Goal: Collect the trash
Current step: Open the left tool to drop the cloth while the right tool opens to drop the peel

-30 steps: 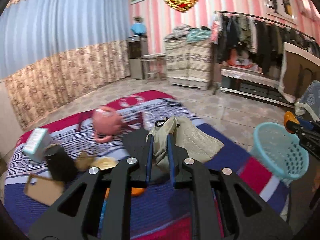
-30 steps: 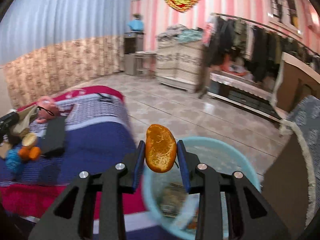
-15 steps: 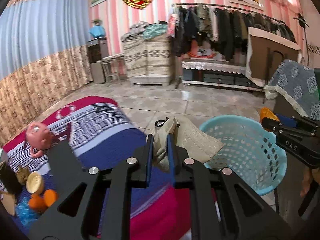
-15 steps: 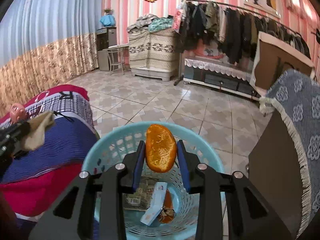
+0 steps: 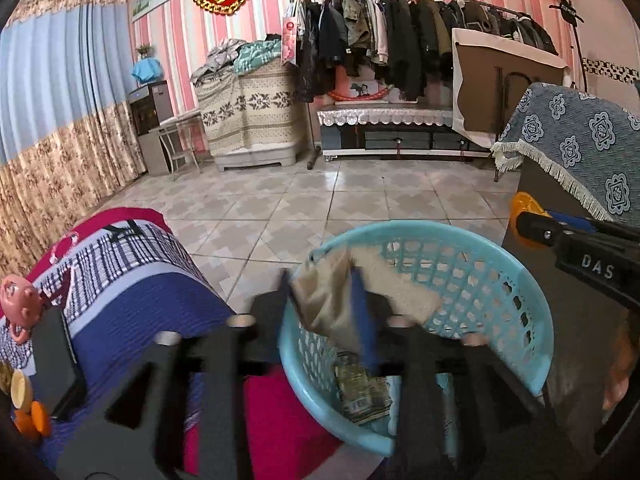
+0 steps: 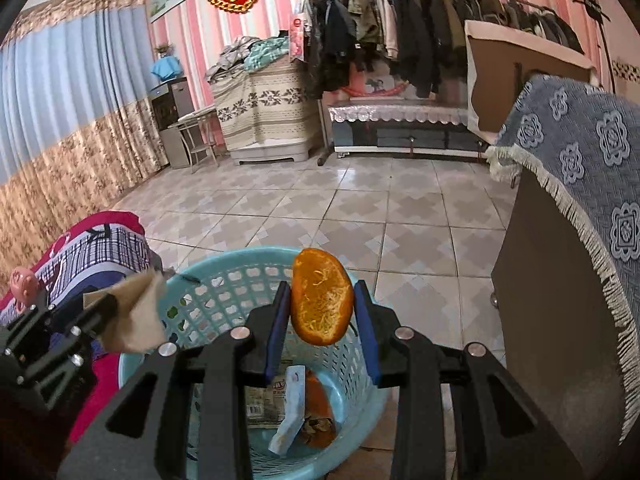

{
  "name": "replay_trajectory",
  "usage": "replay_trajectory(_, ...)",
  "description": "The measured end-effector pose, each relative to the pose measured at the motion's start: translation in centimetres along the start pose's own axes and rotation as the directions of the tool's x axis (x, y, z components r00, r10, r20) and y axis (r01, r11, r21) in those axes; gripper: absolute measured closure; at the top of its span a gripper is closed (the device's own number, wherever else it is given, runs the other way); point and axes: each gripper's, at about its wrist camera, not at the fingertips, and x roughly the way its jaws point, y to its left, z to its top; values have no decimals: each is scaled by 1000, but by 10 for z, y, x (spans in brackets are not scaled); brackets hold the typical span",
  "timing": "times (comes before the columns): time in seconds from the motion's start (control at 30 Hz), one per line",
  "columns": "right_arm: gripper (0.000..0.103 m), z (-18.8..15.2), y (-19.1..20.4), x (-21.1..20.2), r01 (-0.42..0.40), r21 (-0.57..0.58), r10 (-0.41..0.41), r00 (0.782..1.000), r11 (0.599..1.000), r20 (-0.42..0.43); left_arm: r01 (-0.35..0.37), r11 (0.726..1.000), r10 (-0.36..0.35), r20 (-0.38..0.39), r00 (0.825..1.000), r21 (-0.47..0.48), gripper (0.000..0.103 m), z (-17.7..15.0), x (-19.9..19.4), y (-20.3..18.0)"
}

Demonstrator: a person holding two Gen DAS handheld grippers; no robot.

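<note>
A bedroom with pink striped walls, seen from two hand-held tools above a light blue plastic laundry-style basket (image 6: 224, 280) that stands on the tiled floor (image 6: 360, 208) beside a bed.

At far left, the bed (image 5: 132, 280) is covered with a blue, white and red striped blanket. On it lie a pink pig-shaped toy (image 5: 18, 296), a black flat object (image 5: 54, 364) and, at the near left edge, orange peel pieces (image 5: 34, 420).

The left tool (image 5: 326, 308) hangs over the left rim of the basket. Its jaws are opening, blurred with motion, and a beige face mask (image 5: 336, 304) is between the blue pads, over the basket's mouth. Whether the pads press on it cannot be told. In the right wrist view, the same tool (image 6: 94, 322) shows at left with the mask (image 6: 138, 316) hanging from its tip over the basket rim.

The right tool (image 6: 322, 308) is above the middle of the basket, its jaws pinching an upright piece of orange peel (image 6: 322, 298), pith side facing the camera.

In the bottom of the basket lie a printed wrapper (image 6: 264, 400), a pale blue packet (image 6: 290, 412) and another orange peel (image 6: 318, 400).

At right stands a brown cabinet (image 6: 552, 320) draped with a blue patterned, fringed cloth (image 6: 592, 152). On the far wall, a rail of dark clothes (image 6: 400, 44) hangs.
</note>
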Motion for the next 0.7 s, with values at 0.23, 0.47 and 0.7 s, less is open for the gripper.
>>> replay_trajectory(0.23, 70, -3, -1, 2, -6, 5, 6, 1000, 1000, -6, -57, 997, 58, 23, 998, -57, 21, 2, -8, 21)
replay_trajectory(0.47, 70, -6, 18, 6, -28, -30, 27, 999, 999, -24, -153, 977, 157, 19, 987, -149, 8, 6, -14, 68)
replay_trajectory(0.7, 42, -7, 38, 2, -49, -60, 49, 999, 997, -2, -184, 962, 188, 2, 982, -202, 6, 2, -21, 97)
